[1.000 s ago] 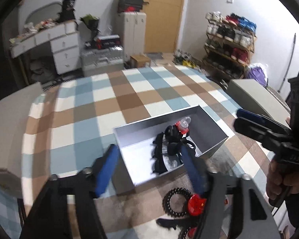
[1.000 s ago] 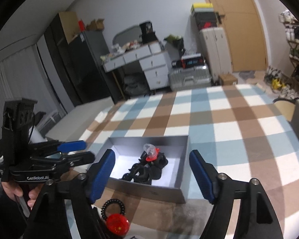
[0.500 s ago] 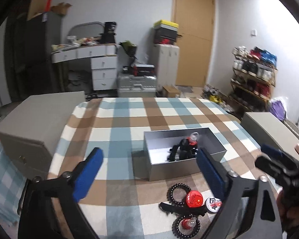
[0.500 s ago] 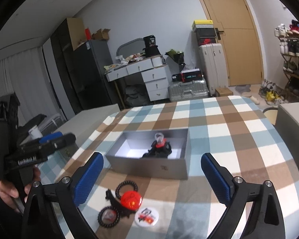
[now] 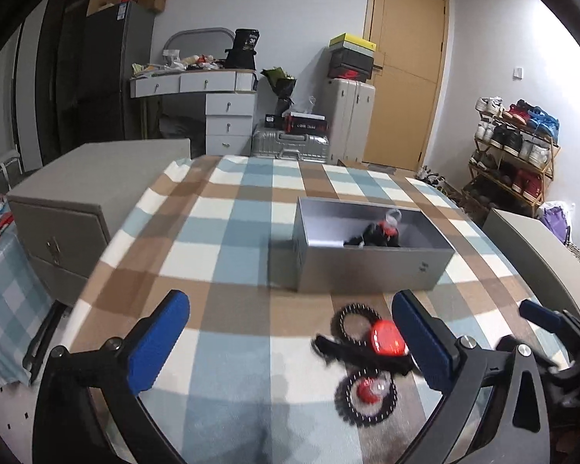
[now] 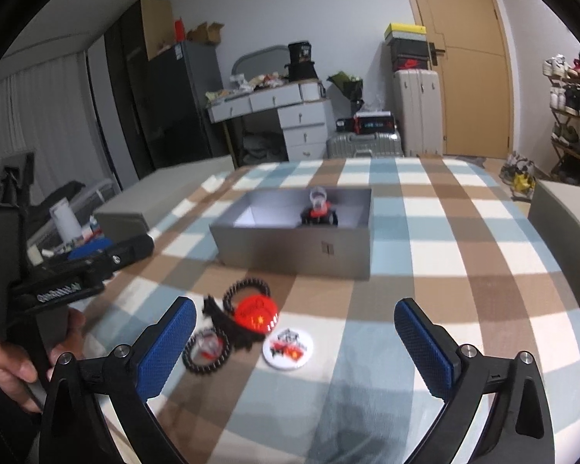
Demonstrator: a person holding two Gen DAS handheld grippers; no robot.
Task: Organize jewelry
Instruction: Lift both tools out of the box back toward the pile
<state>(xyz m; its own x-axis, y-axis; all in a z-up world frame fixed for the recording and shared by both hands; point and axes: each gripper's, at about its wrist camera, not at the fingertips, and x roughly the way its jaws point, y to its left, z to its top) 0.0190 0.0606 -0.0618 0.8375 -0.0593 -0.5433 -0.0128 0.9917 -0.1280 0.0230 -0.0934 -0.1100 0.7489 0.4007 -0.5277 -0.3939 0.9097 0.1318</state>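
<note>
Both grippers' jaws opening, empty, angled down over table (image 6: 464, 255)

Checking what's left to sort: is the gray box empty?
Not empty. The open gray box holds a small dark pile with a red piece; more pieces lie outside on the cloth.

Not much can be read here. A black shoe box (image 6: 407, 62) by the door has a red swoosh mark. The white round badge (image 6: 287, 348) and the left gripper (image 6: 58, 294) carry print too blurry to read.
</note>
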